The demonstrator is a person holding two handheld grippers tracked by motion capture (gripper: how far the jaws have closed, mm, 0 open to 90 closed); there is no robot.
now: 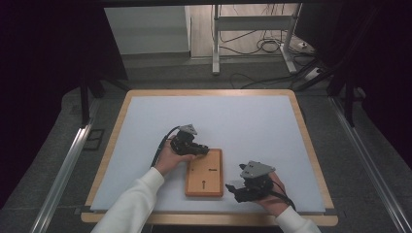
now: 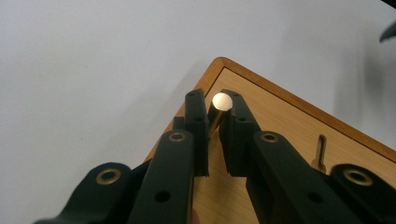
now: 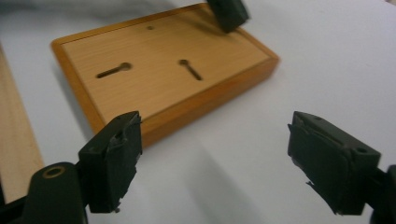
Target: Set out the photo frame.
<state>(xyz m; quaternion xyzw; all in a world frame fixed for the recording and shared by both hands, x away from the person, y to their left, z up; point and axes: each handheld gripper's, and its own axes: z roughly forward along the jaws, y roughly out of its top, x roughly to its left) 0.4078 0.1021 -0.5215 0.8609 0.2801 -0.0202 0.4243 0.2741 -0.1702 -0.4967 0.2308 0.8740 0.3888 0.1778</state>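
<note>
High view: the left gripper (image 1: 200,150) sits at the upper left corner of a wooden board (image 1: 204,173) lying just below the centre of the frame on a pale table mat (image 1: 243,121); the right gripper (image 1: 238,187) rests on the mat just beside the board's lower right edge, apart from it. Left gripper view: the jaws are clamped on a small brass-coloured metal peg (image 2: 219,108), its round, shiny end face turned toward the camera and its shaft slanting down toward the board's corner; whether its lower end is seated in a hole cannot be told. Right gripper view: the jaws stand wide apart with nothing between them, the board in the upper left of the frame. The board is a light-grained rectangular panel with a darker raised rim and two keyhole-shaped slots (image 3: 113,70). Likely risks: the peg is tilted, so a push may jam it or skid it across the panel; the smooth metal may slip in the pads; the unheld board may slide on the mat.
</note>
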